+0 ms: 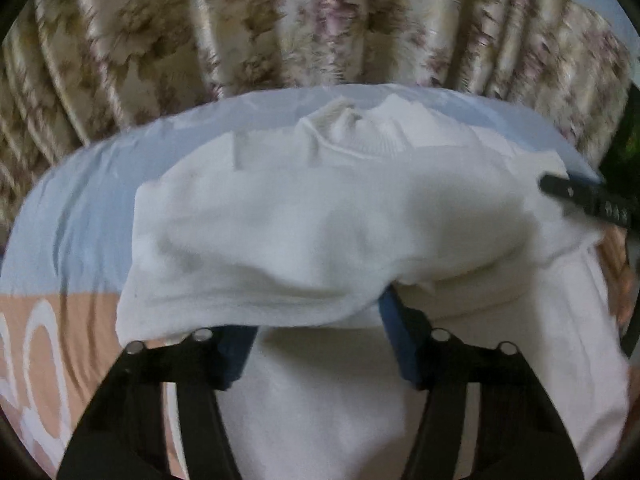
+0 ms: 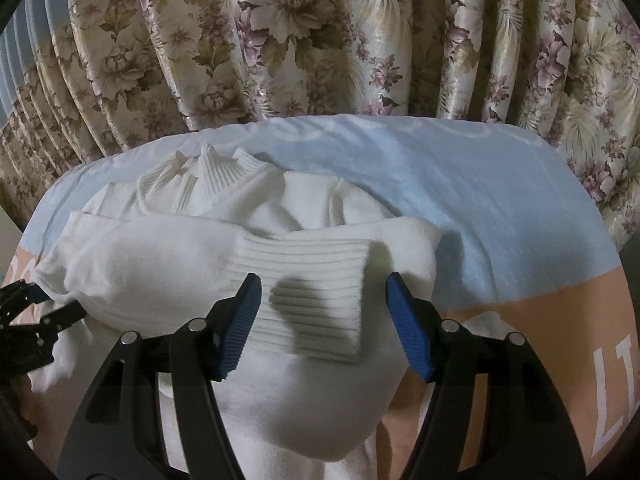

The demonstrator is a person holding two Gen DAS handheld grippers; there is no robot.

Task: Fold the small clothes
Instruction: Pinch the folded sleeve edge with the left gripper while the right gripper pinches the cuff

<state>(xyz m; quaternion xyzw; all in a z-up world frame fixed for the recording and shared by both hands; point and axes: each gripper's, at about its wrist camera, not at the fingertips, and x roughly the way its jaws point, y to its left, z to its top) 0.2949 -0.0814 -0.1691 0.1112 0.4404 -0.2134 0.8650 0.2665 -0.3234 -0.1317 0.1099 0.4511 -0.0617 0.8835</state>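
1. One floral curtain (image 2: 304, 40) in cream, olive and mauve hangs in folds across the whole back of the room, just behind the bed.
2. One bed sheet (image 2: 500, 208) covers the surface: pale blue toward the curtain, peach nearer the cameras, with white curls at the left and white letters at the far right.
3. One white sweater (image 2: 168, 268) lies on the sheet, ribbed collar (image 2: 196, 184) toward the curtain, and one sleeve folded across the body with its ribbed cuff (image 2: 316, 304) on top.
4. Two grippers are at work, each with two blue pads.
5. The left gripper (image 1: 316, 340) reaches under the folded sleeve at the sweater's left side; its fingertips are buried in the cloth, partly spread, and I cannot tell whether the pads press on it.
6. The right gripper (image 2: 324, 320) hangs over the cuff, jaws moderately wide, one pad (image 2: 240, 324) on either side of it, apparently clear of the knit.
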